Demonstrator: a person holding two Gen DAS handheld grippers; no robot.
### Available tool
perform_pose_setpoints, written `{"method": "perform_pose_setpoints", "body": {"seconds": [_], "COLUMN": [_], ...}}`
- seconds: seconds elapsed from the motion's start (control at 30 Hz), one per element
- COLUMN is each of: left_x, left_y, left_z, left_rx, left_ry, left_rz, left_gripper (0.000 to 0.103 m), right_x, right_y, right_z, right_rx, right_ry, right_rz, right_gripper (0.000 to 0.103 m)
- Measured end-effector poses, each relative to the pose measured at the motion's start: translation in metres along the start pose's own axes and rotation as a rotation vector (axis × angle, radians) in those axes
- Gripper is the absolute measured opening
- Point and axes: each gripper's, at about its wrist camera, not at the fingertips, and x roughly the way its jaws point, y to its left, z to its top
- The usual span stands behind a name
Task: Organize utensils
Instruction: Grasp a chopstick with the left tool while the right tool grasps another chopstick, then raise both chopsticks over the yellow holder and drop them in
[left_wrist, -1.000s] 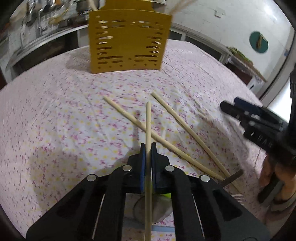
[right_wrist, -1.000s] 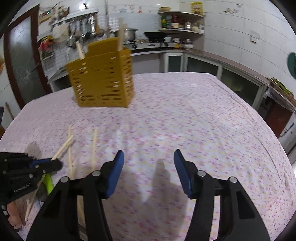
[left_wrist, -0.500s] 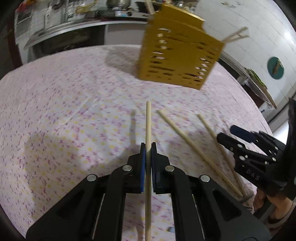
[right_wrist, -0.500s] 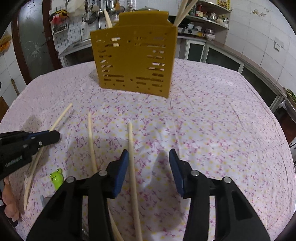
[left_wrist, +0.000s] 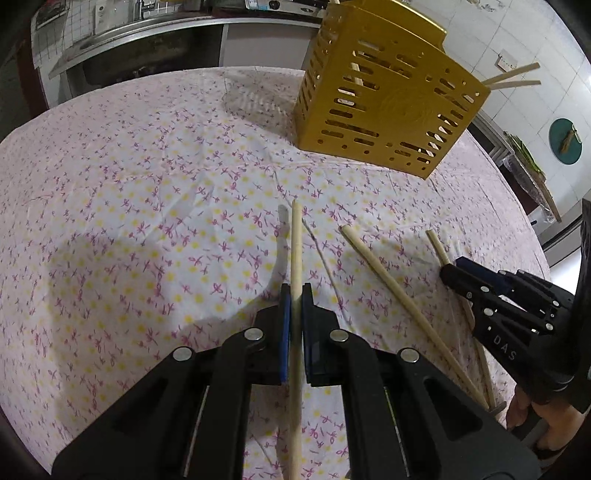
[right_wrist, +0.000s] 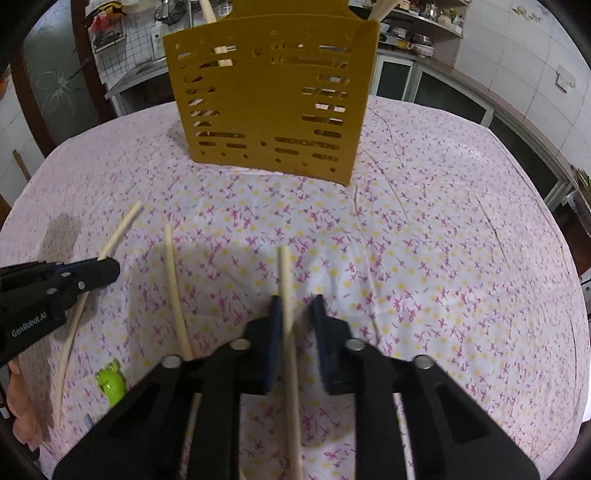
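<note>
My left gripper (left_wrist: 293, 295) is shut on a wooden chopstick (left_wrist: 296, 243) and holds it a little above the cloth. My right gripper (right_wrist: 296, 308) is open, its pads on either side of another chopstick (right_wrist: 285, 280) that lies on the table. A third chopstick (right_wrist: 173, 280) lies between the two grippers and also shows in the left wrist view (left_wrist: 384, 269). The yellow slotted utensil holder (right_wrist: 269, 96) stands at the back with chopsticks inside; it also shows in the left wrist view (left_wrist: 384, 107). The left gripper shows in the right wrist view (right_wrist: 107, 269).
A floral tablecloth (right_wrist: 424, 240) covers the round table. A small green frog figure (right_wrist: 110, 380) sits near the front left edge. Kitchen counters and shelves stand behind the table.
The right gripper has moved forward and down over a chopstick and narrowed around it. The left gripper has lifted and turned with its chopstick.
</note>
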Motion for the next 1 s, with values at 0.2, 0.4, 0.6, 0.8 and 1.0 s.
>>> {"method": "perform_pose_setpoints", "body": {"seconds": [0.2, 0.4, 0.6, 0.8, 1.0], "left_x": [-0.006, -0.036, -0.057, -0.05, -0.041], "left_y": [-0.001, -0.012, -0.025, -0.022, -0.011], "left_z": [-0.002, -0.003, 0.002, -0.004, -0.009], "left_rx": [-0.007, 0.004, 0.044, 0.053, 0.04], "left_ry": [-0.011, -0.135, -0.207, -0.19, -0.175], "left_rz": [-0.009, -0.059, -0.075, -0.057, -0.011], "left_gripper": [0.004, 0.004, 0.004, 0.004, 0.004], "right_x": [-0.015, -0.051, -0.056, -0.03, -0.015], "right_y": [-0.023, -0.05, -0.051, -0.04, -0.038], "right_z": [-0.001, -0.002, 0.006, 0.0, -0.006], "right_rx": [0.085, 0.142, 0.088, 0.064, 0.049], "right_ry": [-0.059, -0.194, -0.176, -0.108, -0.06], "right_rz": [0.063, 0.09, 0.137, 0.133, 0.101], "right_gripper": [0.005, 0.0, 0.0, 0.002, 0.004]}}
